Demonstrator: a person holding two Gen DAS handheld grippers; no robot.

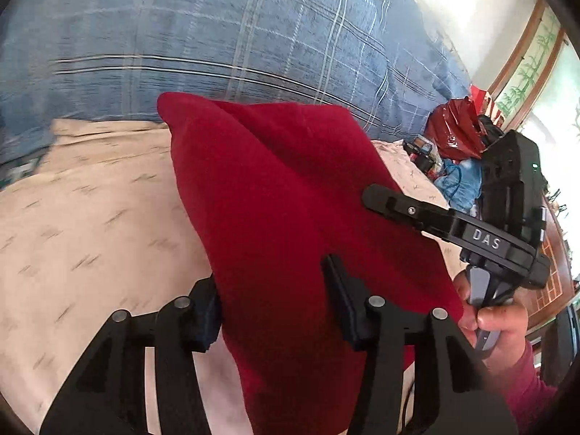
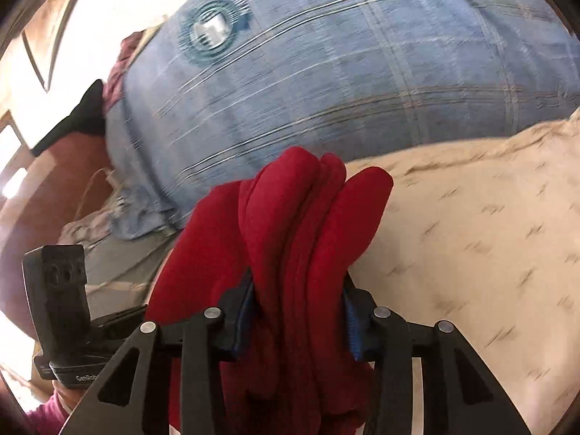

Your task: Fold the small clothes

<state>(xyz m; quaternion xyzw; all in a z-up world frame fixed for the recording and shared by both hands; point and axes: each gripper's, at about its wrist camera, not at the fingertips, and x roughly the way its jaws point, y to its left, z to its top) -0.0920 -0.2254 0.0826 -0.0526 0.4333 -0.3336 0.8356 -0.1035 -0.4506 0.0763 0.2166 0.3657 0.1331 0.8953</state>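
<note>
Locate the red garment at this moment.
The red garment is held between both grippers above the beige sheet, in front of the blue plaid duvet; the right wrist view shows its bunched folds clamped in the right gripper.

One red garment (image 1: 290, 195). Two grippers: left (image 1: 275, 311), right (image 2: 297, 311). One blue plaid quilt (image 1: 217, 36). One beige sheet (image 1: 90, 217). One red plastic bag (image 1: 455, 130).

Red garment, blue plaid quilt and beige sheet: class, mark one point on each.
Red garment (image 1: 275, 195): left wrist view, middle of its flat face.
Blue plaid quilt (image 2: 362, 72): right wrist view, its bulging top.
Beige sheet (image 1: 90, 224): left wrist view, bare patch.
</note>
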